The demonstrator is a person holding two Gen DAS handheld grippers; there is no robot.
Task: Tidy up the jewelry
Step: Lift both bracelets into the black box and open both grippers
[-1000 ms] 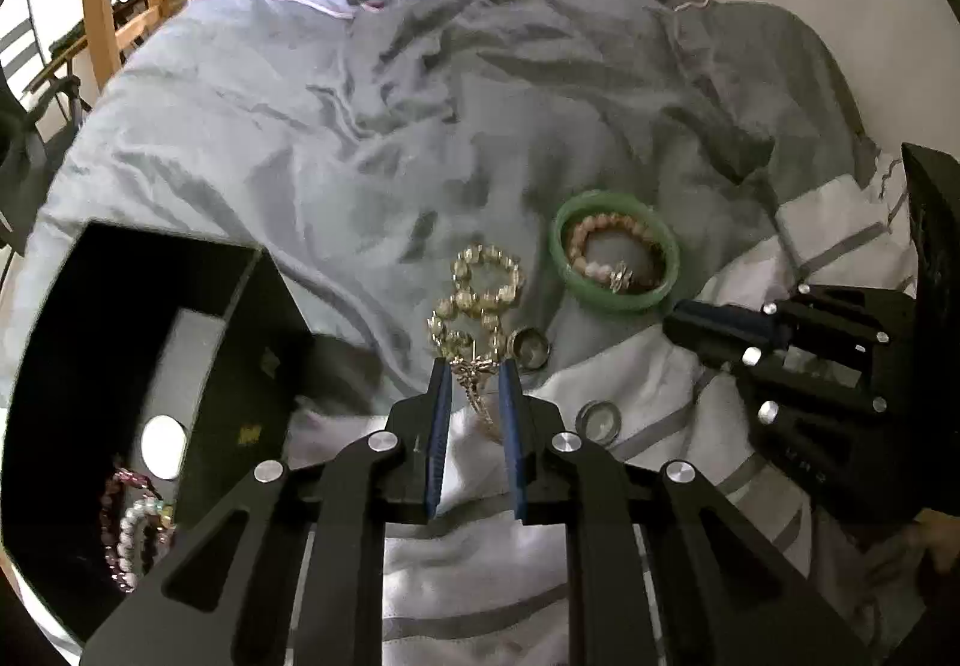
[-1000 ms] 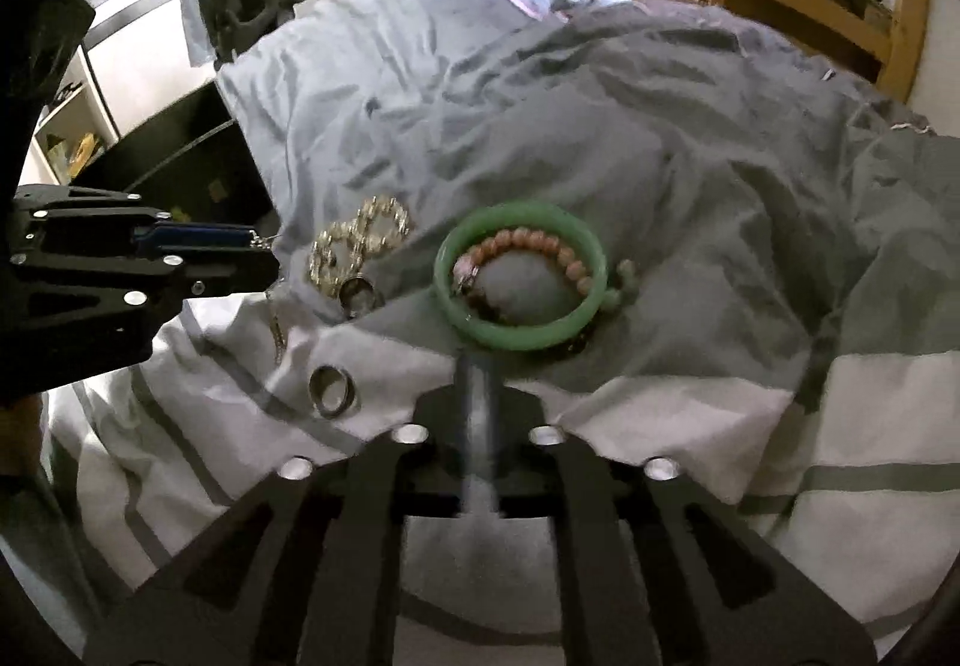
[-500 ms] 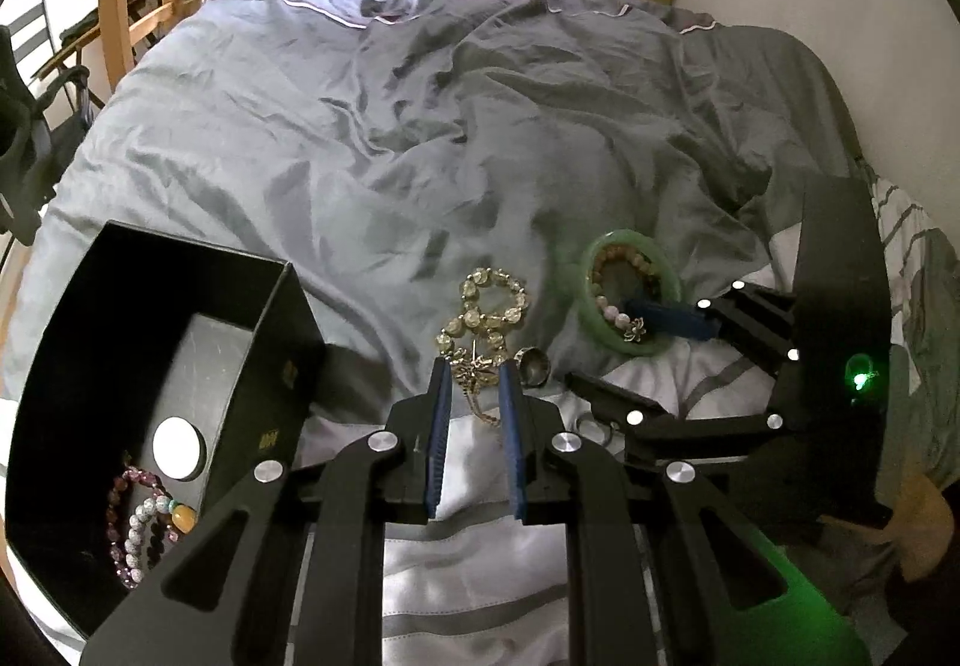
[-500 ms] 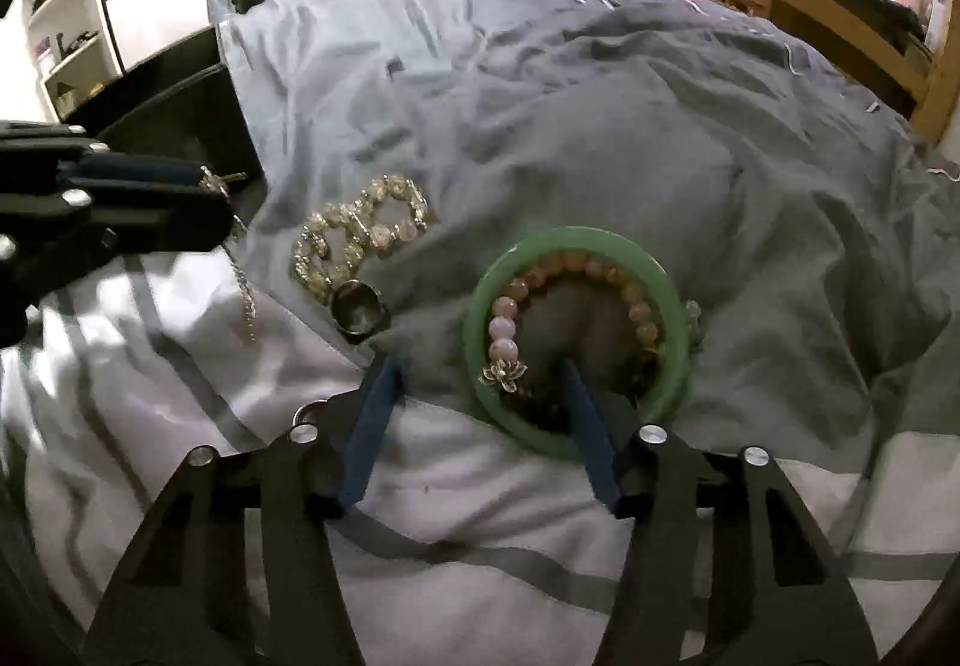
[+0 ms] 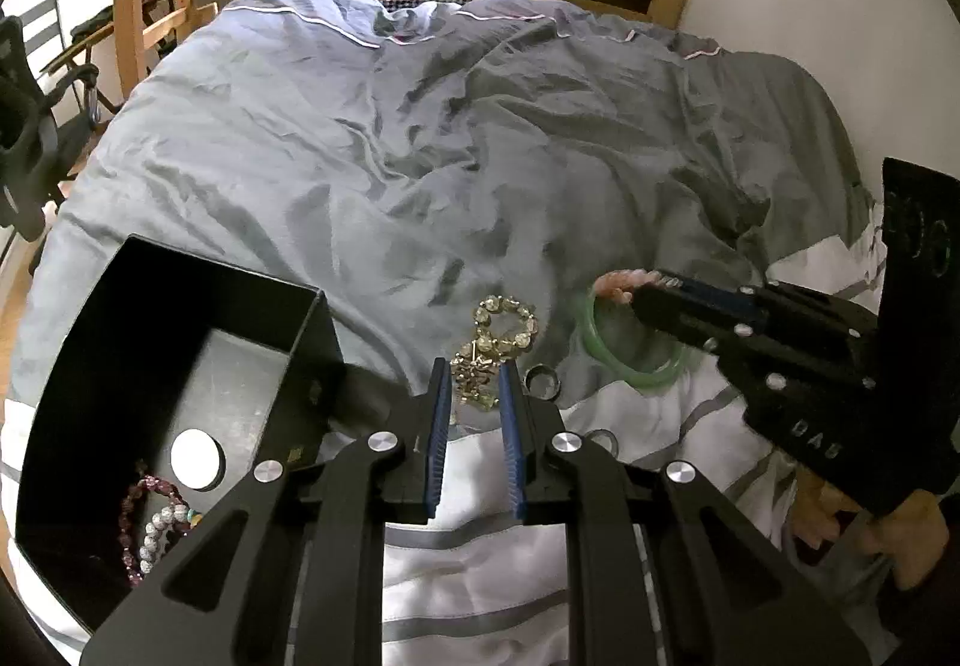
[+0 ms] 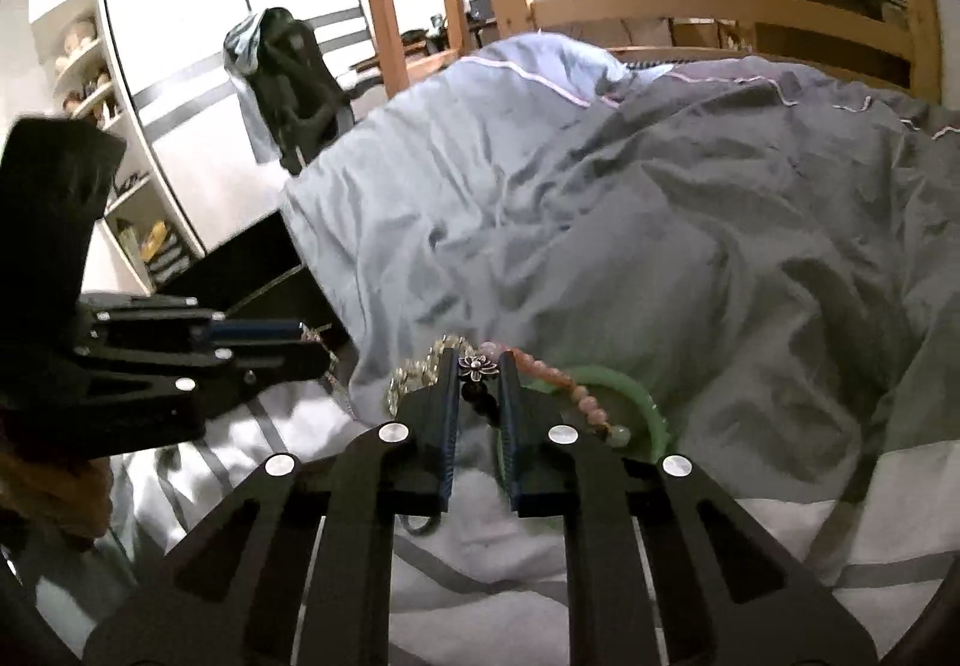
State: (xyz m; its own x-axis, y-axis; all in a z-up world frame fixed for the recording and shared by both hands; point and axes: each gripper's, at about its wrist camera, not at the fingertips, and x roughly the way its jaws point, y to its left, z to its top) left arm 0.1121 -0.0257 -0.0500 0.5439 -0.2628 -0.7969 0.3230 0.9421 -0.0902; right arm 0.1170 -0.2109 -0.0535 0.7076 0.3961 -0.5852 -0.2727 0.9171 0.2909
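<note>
From the left wrist view: looking down on a grey duvet [image 5: 420, 174] over a white striped sheet [image 5: 648, 426]; left gripper [image 5: 471, 384] hanging low with blue pads narrowly apart, clamping a thin gold chain [image 5: 474, 387] trailing from between them; pale beaded bracelet [image 5: 501, 321] lying just beyond the fingertips, curled in two loops; silver ring [image 5: 543, 381] sitting just right of the pads, a second ring [image 5: 600, 441] peeking beside the right finger; open black box [image 5: 180, 366] standing to the left, holding a white disc [image 5: 195, 459], a dark red bead strand [image 5: 138, 510] and a white bead bracelet [image 5: 159, 531]; right gripper [image 5: 642, 300] reaching in from the right, pinching a pink bead bracelet [image 5: 618, 282] above the green bangle [image 5: 630, 360] resting on the bedding. From the right wrist view: right gripper [image 6: 479, 372] closing nearly together on the pink bead bracelet [image 6: 570, 384] at its silver flower charm [image 6: 477, 366], beads draping rightward over the green bangle [image 6: 630, 402]; pale beaded bracelet [image 6: 414, 375] showing just left of the fingers; left gripper [image 6: 312, 342] hovering at the left with the gold chain [image 6: 336, 378] dangling from its tip; wooden bed frame [image 6: 720, 12] rising behind the duvet [image 6: 600, 186].
</note>
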